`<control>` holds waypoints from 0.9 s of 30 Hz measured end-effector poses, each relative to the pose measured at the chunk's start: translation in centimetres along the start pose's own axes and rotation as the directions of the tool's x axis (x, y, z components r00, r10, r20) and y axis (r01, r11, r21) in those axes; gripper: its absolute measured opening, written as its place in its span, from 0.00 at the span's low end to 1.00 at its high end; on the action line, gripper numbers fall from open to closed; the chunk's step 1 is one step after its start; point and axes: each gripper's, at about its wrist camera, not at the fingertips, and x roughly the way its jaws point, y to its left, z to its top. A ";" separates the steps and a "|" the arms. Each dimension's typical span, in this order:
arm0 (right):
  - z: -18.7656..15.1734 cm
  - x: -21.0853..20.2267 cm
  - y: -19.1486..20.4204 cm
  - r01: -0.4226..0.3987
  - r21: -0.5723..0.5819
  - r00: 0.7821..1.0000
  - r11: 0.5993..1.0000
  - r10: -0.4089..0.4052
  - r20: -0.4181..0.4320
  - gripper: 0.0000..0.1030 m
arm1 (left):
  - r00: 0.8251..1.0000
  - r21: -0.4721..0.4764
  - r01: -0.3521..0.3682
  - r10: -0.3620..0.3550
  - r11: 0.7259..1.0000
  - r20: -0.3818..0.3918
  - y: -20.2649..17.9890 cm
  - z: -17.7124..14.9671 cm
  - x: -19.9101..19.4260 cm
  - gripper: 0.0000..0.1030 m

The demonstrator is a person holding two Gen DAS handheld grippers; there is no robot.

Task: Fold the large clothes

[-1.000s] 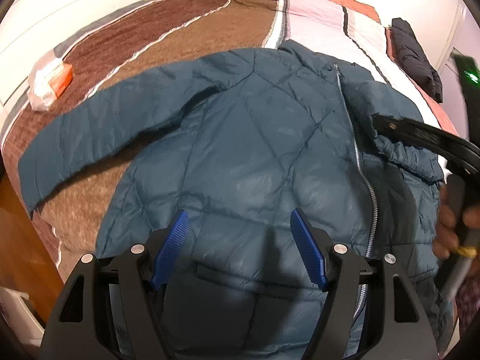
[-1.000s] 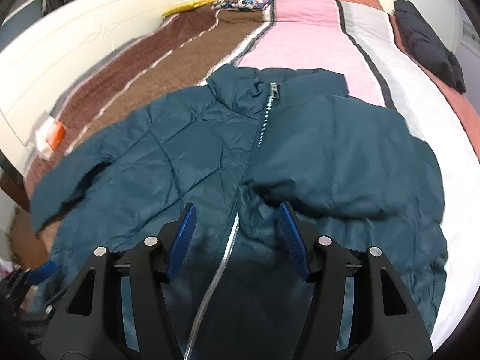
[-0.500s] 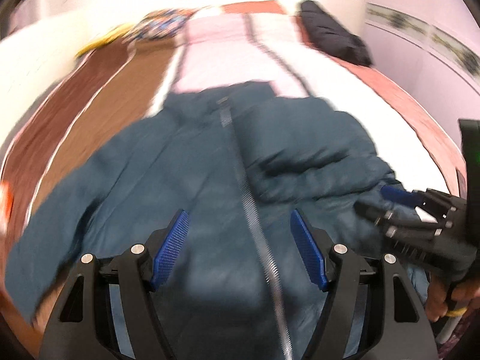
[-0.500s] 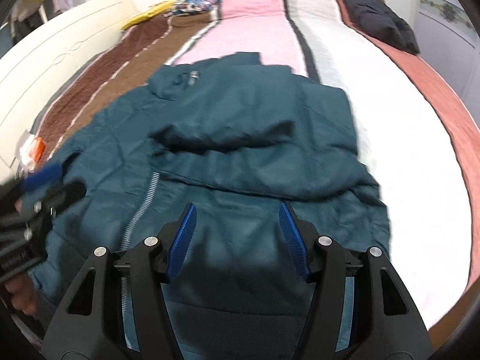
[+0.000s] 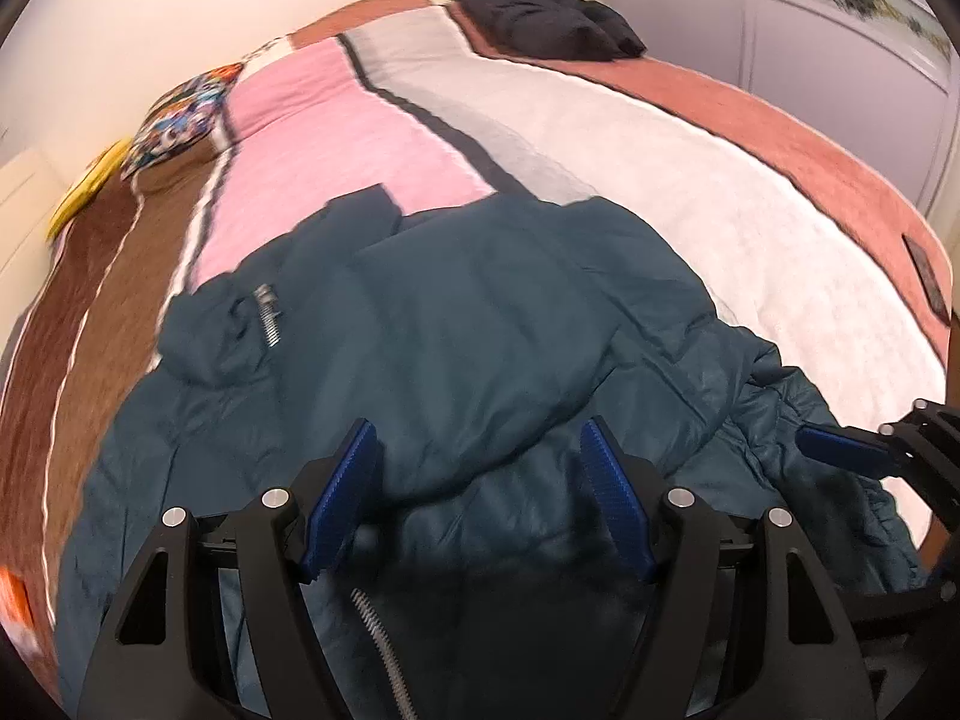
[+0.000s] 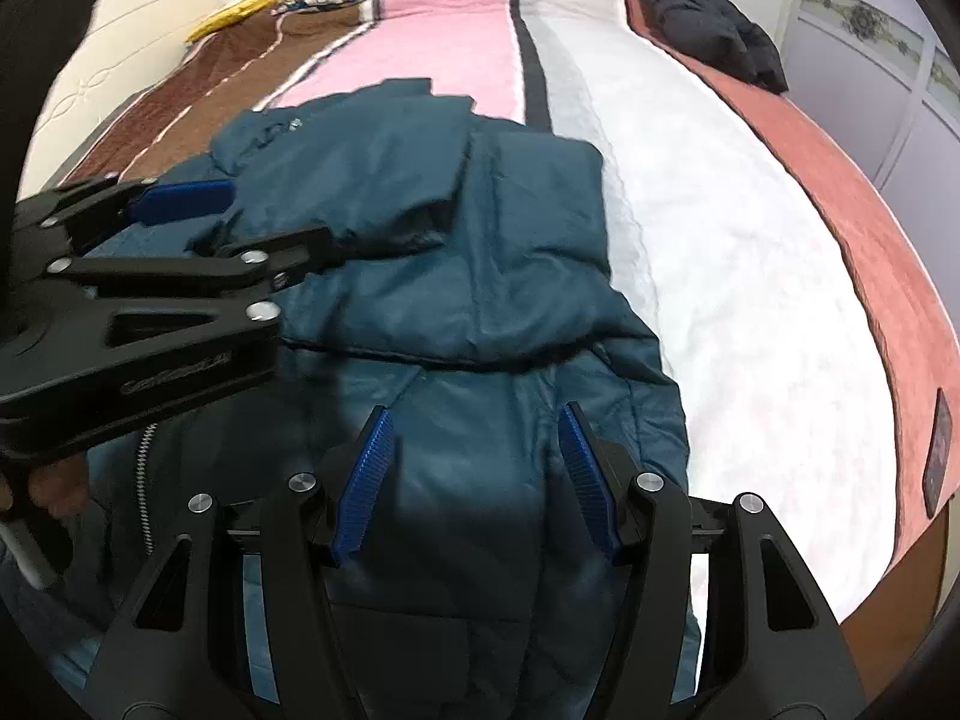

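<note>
Jacket [image 5: 456, 324] lies on bed [image 5: 690, 168], one sleeve folded across chest. Puffy, soft, slippery shell, light: take hem corners, pinch deep. Your left gripper [image 5: 480, 498] and right gripper [image 6: 474, 474] hover over lower body, jaws open, holding nothing.

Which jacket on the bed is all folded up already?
The black jacket, far off by the bed's reddish edge, is bunched into a small bundle. The teal jacket still lies long and spread out, with only one sleeve folded across its front.
</note>
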 end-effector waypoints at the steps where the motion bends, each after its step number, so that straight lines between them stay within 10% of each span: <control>1: -0.1 0.2 -0.3 0.000 0.005 1.000 1.000 0.000 -0.010 0.56 | 1.000 0.007 -0.008 0.008 1.000 -0.005 -0.1 0.1 0.4 0.67; 5: -0.1 0.5 -0.6 -0.013 0.015 1.000 1.000 0.013 -0.022 0.56 | 0.998 0.007 -0.050 0.051 0.999 -0.031 -0.5 0.9 2.4 0.59; 9: 0.0 0.5 -0.8 -0.015 0.018 1.000 1.000 0.015 -0.023 0.56 | 0.995 -0.044 -0.092 0.091 0.995 -0.037 0.2 1.5 2.5 0.00; 27: -0.9 -2.1 1.0 -0.054 0.014 0.999 0.998 0.054 0.009 0.56 | 0.982 -0.417 -0.144 0.181 0.898 0.049 12.1 -3.1 -7.2 0.00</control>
